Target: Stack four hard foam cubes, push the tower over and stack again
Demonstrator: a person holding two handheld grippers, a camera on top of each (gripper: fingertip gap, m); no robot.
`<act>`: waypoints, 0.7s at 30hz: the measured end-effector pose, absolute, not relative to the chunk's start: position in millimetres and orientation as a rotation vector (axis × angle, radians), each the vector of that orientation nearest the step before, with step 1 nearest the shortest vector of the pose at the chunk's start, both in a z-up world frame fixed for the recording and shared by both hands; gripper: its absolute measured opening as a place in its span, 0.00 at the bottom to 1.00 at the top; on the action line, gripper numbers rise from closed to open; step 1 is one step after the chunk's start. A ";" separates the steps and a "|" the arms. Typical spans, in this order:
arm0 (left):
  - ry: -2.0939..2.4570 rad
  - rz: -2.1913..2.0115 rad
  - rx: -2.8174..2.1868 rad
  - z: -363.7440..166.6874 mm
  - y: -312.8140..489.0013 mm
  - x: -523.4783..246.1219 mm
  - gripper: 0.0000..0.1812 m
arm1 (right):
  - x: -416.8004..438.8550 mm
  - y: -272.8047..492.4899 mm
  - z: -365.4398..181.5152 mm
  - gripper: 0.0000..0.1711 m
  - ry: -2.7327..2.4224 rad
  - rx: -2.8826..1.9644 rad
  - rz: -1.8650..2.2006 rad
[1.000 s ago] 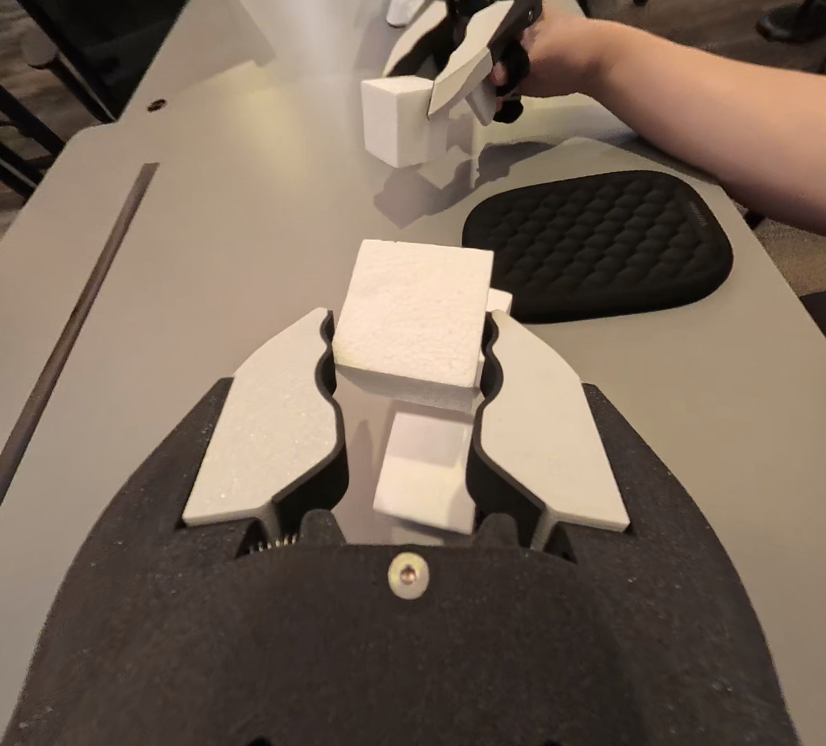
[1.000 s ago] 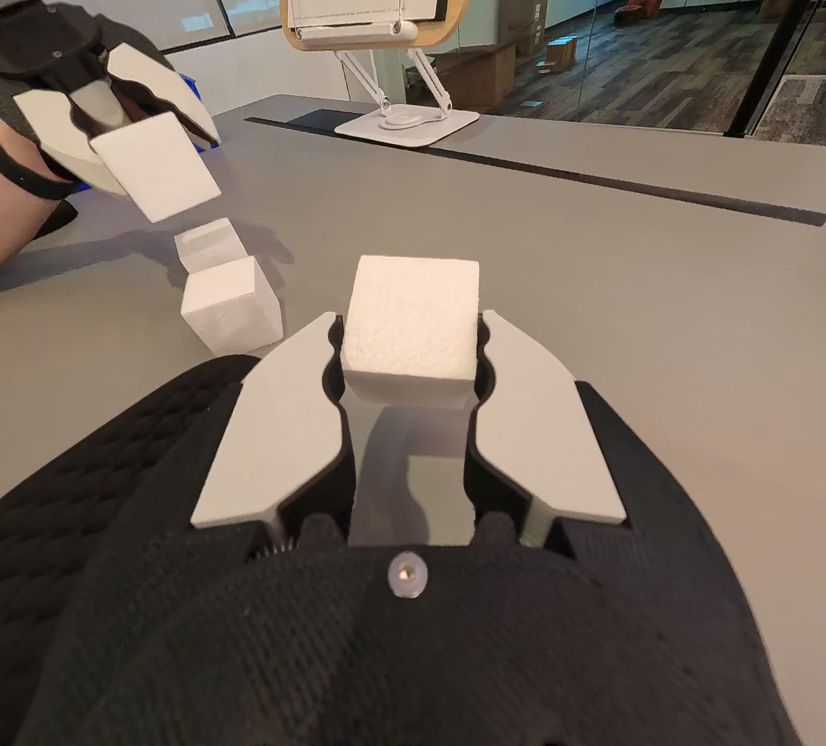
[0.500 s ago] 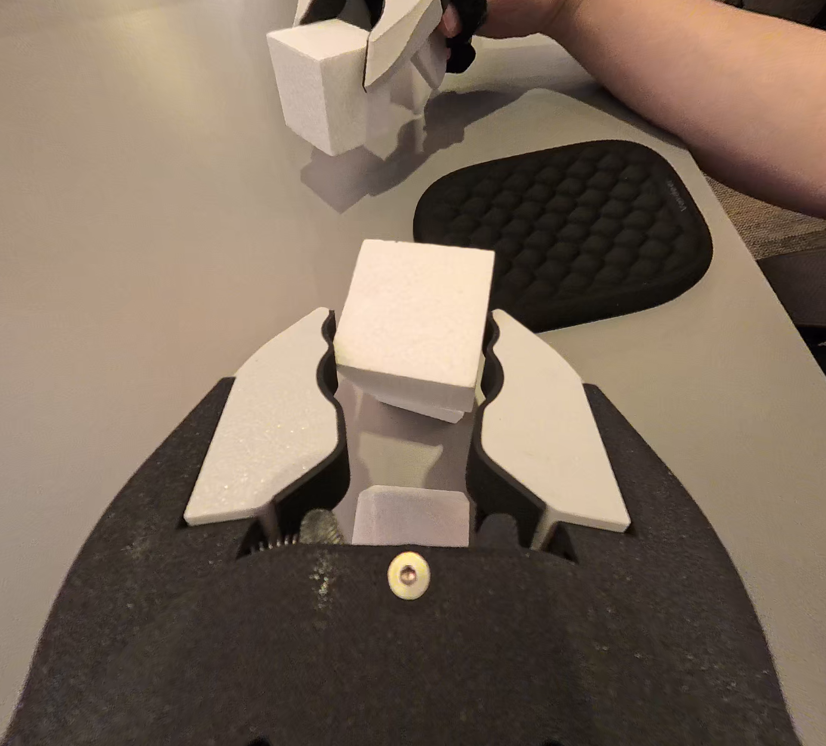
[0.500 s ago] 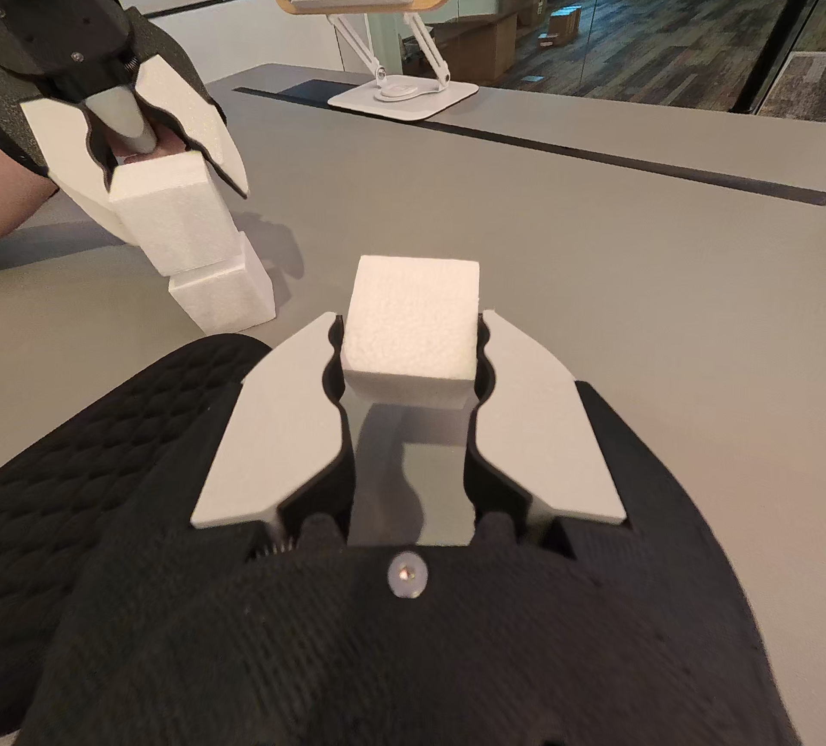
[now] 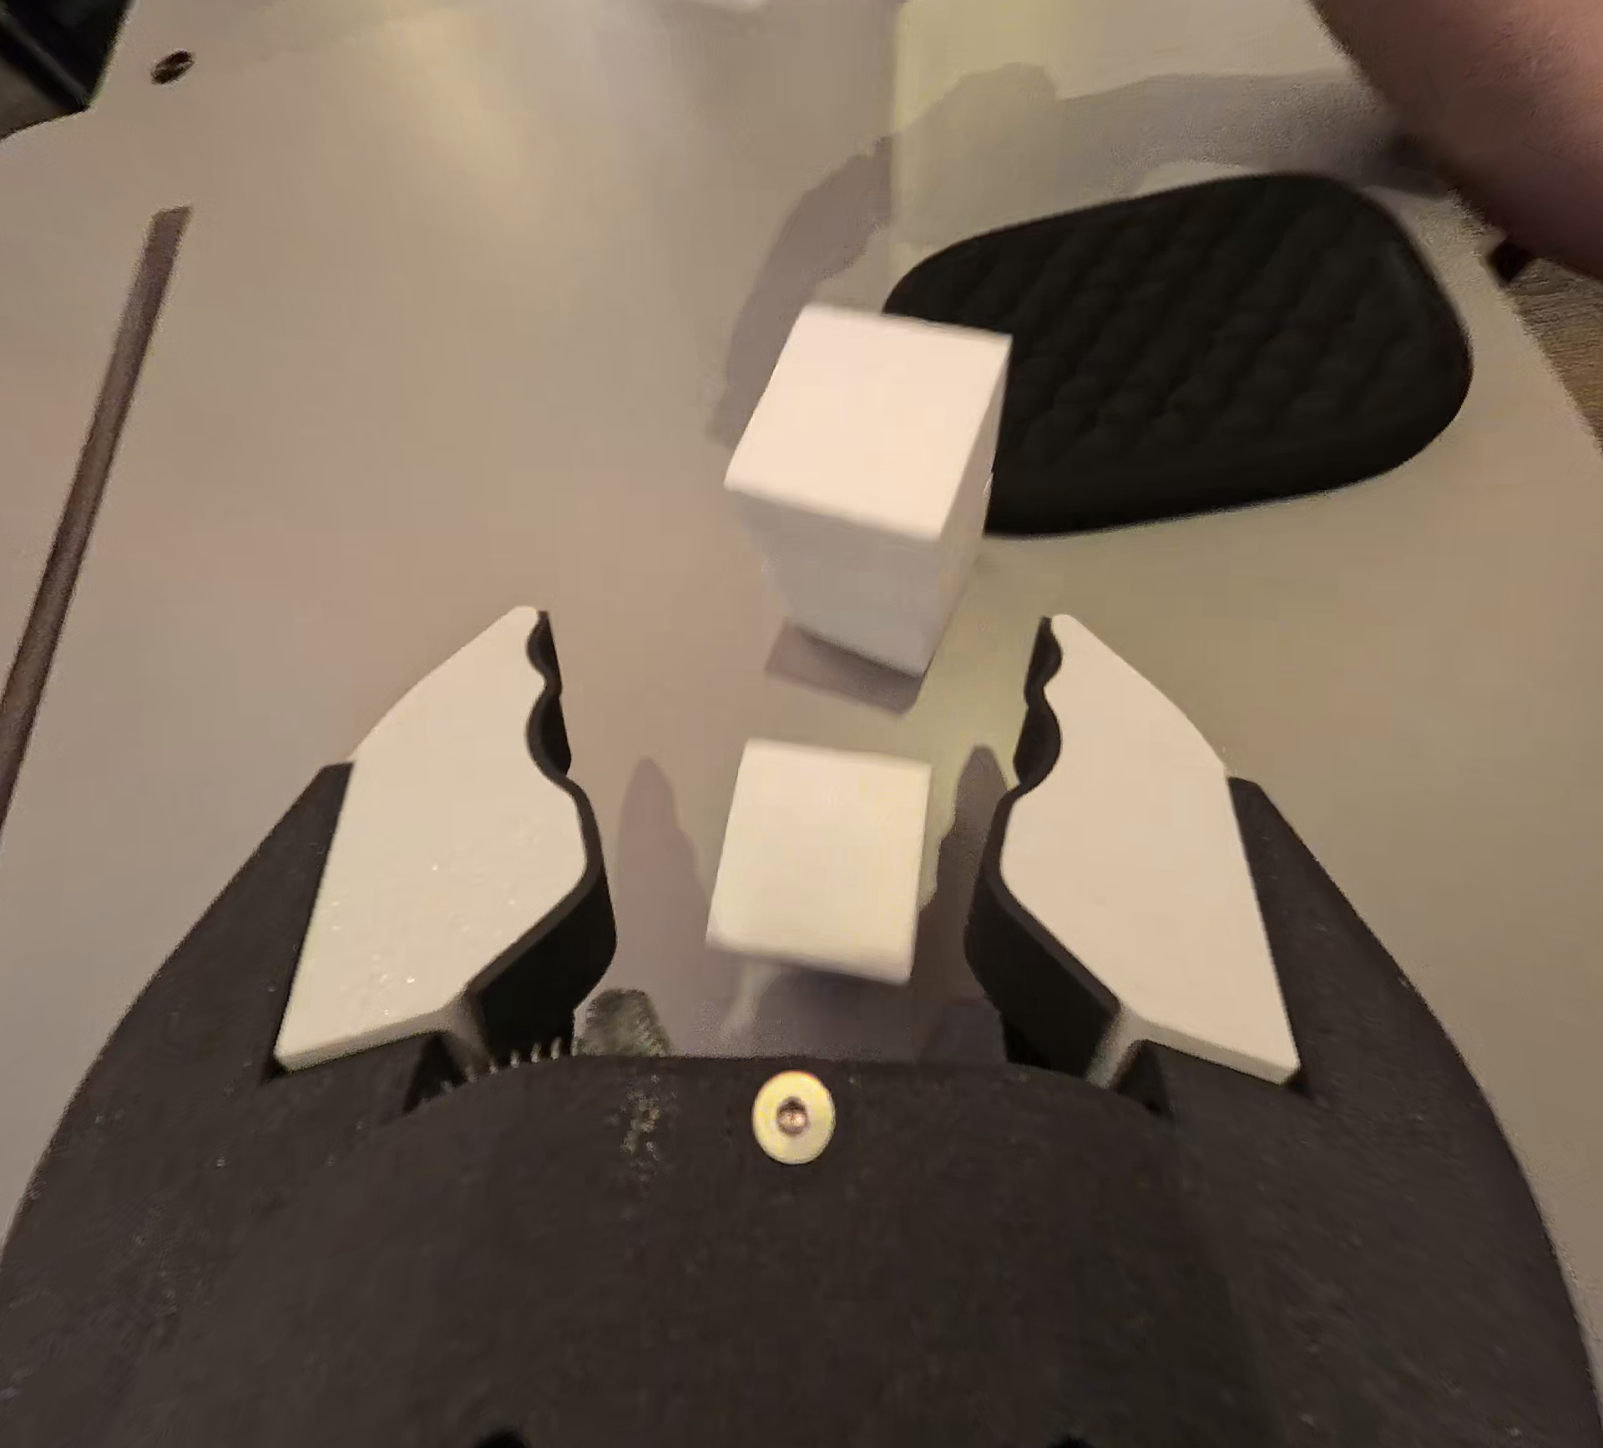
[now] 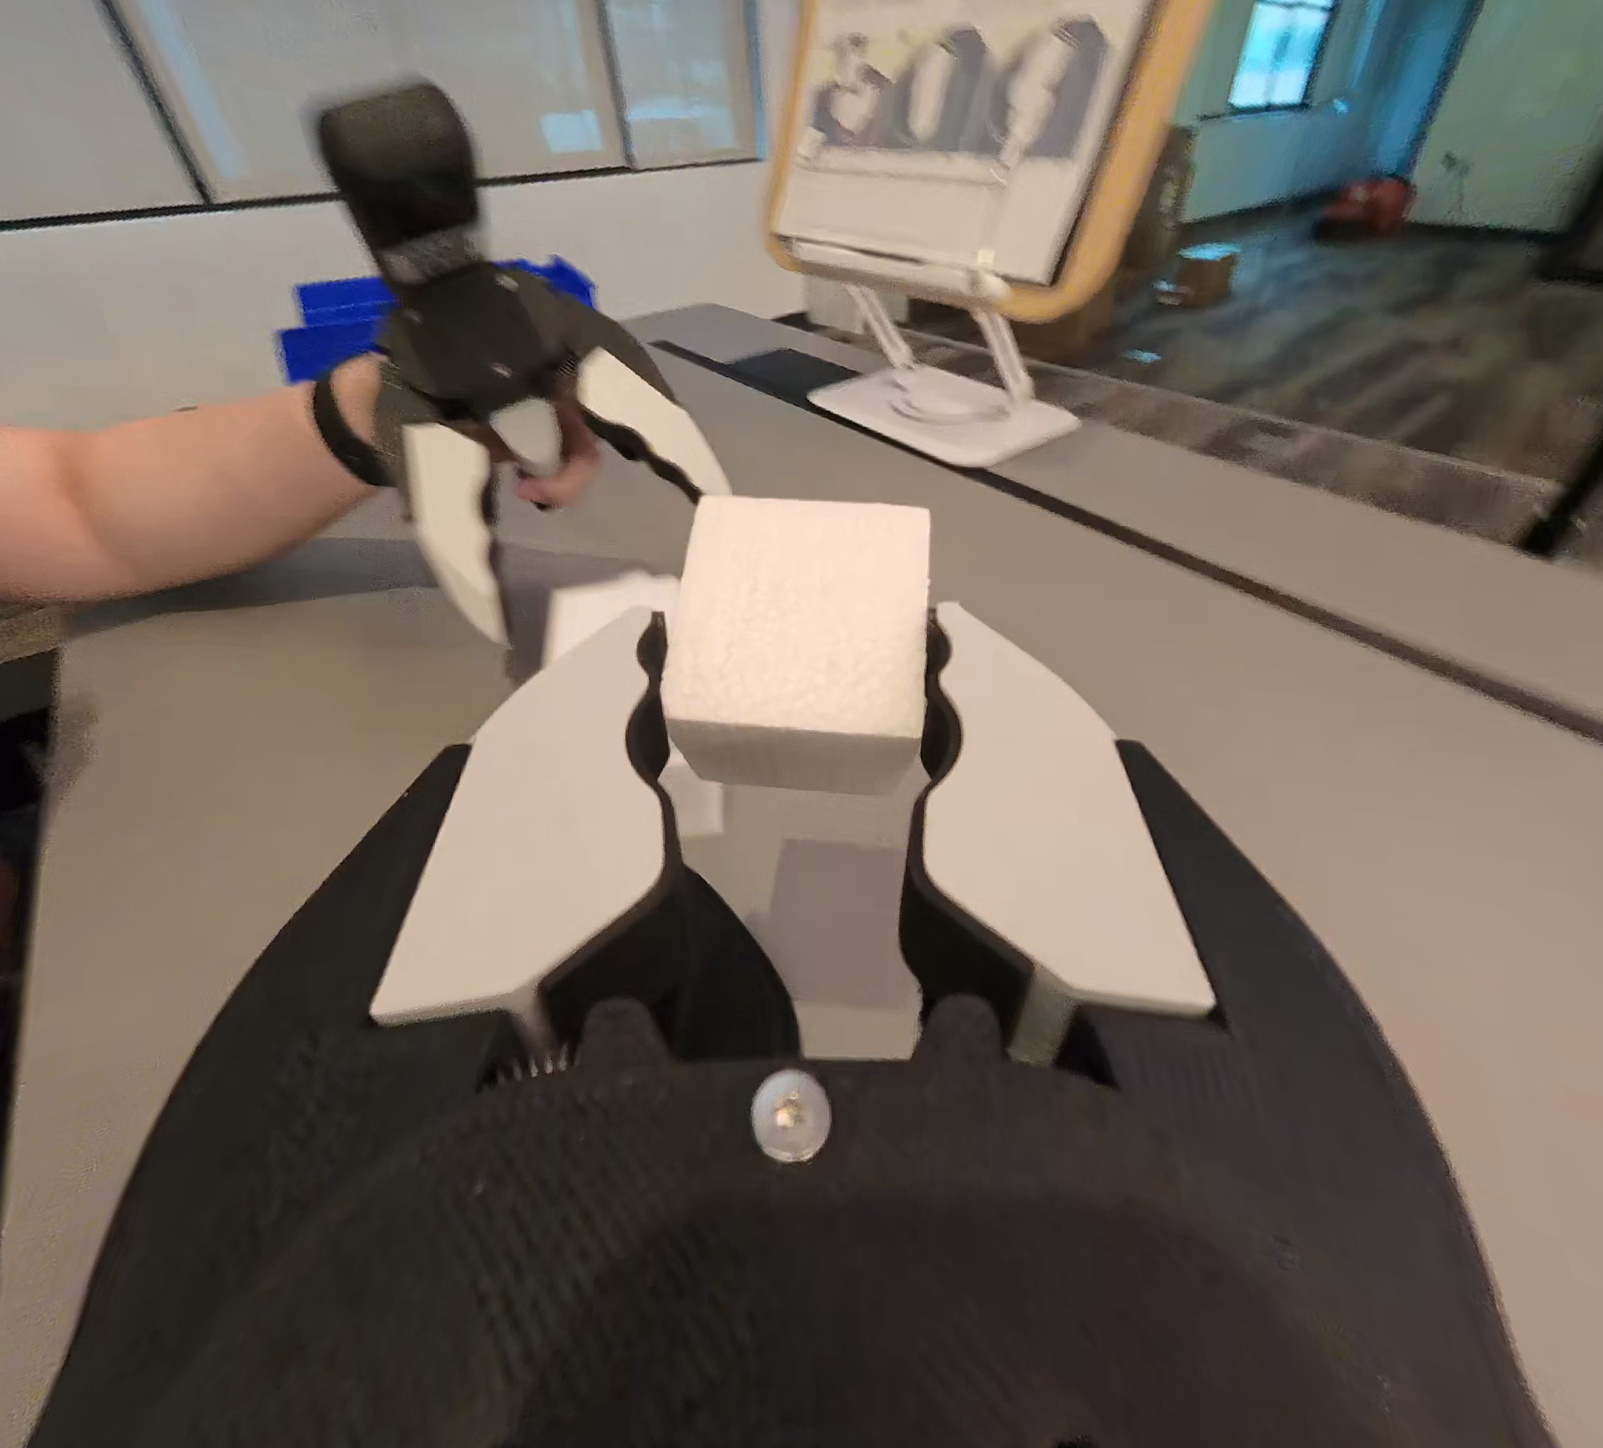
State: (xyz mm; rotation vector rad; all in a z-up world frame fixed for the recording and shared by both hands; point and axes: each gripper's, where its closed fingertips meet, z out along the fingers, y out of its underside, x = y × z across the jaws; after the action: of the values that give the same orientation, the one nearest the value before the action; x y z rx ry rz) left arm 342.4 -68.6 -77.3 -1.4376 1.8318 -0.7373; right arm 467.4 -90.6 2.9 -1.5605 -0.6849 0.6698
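In the left wrist view my left gripper (image 5: 791,625) is open and empty, its fingers wide apart. Just beyond it a white foam cube (image 5: 872,422) rests on a second cube (image 5: 859,608), a stack of two on the grey table (image 5: 390,409). A third cube (image 5: 820,860) lies on the table between my fingers, nearer the camera. My right gripper (image 6: 798,617) is shut on a fourth cube (image 6: 798,625), held above the table. The left gripper (image 6: 603,556) shows open in the right wrist view, with a piece of a cube (image 6: 598,608) below it.
A black quilted pad (image 5: 1197,348) lies right of the stack. A forearm (image 5: 1431,18) reaches over the far right of the table. A board on a white stand (image 6: 980,105) stands at the table's far side, by a dark groove (image 6: 1214,565). Blue bins (image 6: 338,339) sit behind. The tips of one gripper are about 15 cm away from the tips of the other.
My left gripper has set its cube on another cube, opened and drawn back. My right gripper, still holding its cube, has swung left and now faces the left gripper.
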 end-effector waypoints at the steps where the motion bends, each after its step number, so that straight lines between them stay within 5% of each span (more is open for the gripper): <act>1: 1.811 -0.708 -1.451 -81.9 -61.9 331.6 0.55 | 451.8 -93.6 12.0 0.33 -0.730 -1.557 0.687; 7: 1.788 -0.679 -1.572 -124.2 -48.9 297.1 0.49 | 387.4 -88.9 0.6 0.33 -0.983 -1.770 0.699; 11: 1.764 -0.704 -1.580 -134.8 -45.9 299.5 0.34 | 374.9 -84.6 -15.1 0.33 -1.040 -1.865 0.645; 21: 1.778 -0.755 -1.610 -131.6 -46.1 292.3 0.33 | 361.7 -84.9 -28.7 0.33 -1.116 -1.915 0.655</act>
State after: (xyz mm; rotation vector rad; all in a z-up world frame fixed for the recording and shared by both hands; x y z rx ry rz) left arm 292.3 -46.1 -131.6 -1.6102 1.7778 -0.7547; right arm 361.7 -84.9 -28.7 -1.9152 -1.1163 0.6551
